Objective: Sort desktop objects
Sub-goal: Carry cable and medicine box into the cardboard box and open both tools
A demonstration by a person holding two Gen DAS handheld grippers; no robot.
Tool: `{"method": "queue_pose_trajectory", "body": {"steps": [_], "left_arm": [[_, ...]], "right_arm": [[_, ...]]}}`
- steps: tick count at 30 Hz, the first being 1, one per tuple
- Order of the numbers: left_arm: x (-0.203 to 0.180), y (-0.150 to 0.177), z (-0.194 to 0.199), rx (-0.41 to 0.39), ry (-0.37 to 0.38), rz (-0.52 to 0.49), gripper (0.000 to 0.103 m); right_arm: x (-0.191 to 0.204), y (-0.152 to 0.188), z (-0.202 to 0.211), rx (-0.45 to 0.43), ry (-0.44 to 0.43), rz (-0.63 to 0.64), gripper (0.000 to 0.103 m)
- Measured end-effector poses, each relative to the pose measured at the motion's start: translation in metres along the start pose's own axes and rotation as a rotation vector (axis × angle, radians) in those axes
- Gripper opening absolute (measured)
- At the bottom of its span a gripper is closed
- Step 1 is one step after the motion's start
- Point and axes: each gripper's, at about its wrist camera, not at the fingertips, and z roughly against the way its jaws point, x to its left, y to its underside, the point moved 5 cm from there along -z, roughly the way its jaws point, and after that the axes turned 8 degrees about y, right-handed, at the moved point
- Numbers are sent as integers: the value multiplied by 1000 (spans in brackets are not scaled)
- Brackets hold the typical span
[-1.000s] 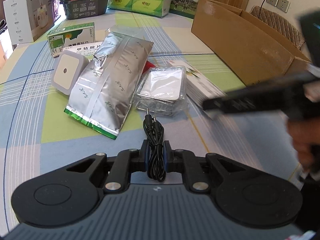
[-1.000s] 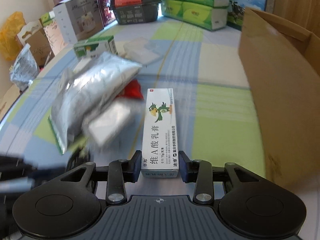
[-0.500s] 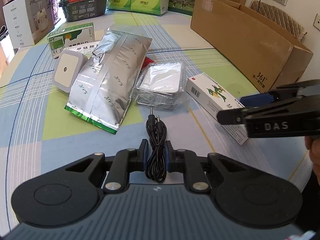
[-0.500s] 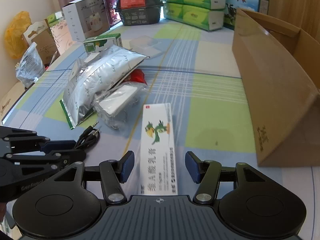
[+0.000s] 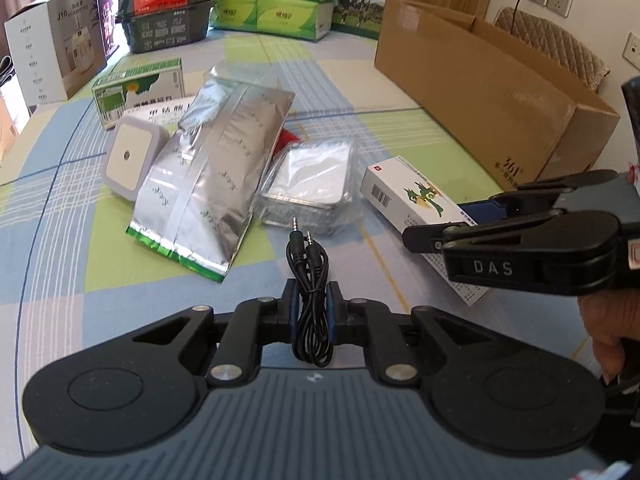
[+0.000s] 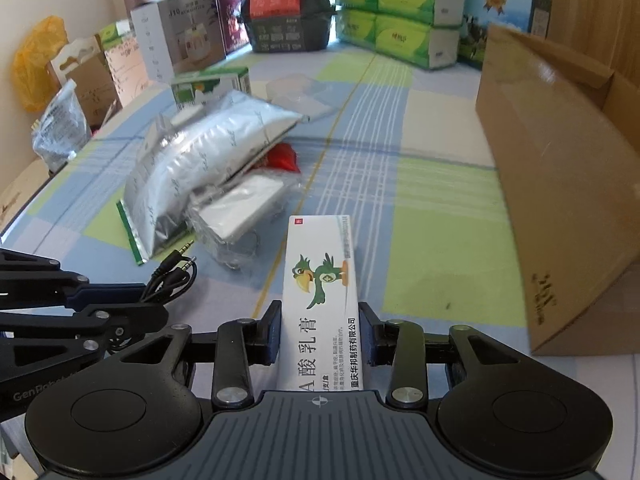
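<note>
Left claw (image 5: pixel 311 311) grips the coiled cable (image 5: pixel 310 280); right claw (image 6: pixel 319 337) clamps the ointment box (image 6: pixel 320 280).

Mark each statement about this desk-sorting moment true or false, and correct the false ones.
1. The left gripper is shut on the black audio cable. True.
2. The right gripper holds the silver foil bag. False: its fingers are around the white ointment box; the bag lies on the checked cloth.
3. The cardboard carton lies to the right of the ointment box in the right wrist view. True.
4. The white square night light sits inside the carton. False: it rests on the cloth beside the foil bag.
5. The cable's two plugs point away from the left gripper. True.
</note>
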Motion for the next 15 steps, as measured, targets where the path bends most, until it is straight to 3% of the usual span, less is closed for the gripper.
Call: {"method": "queue_pose_trajectory", "body": {"steps": [9,15], "left_arm": [[-16,-15,18,-38,10,-7,10],[-53,-56,41,-111,25,-76,10]], "right_arm": [[-14,-11,42,-57,12,-57,35],[-44,-47,100,-158,38,-94,35]]}}
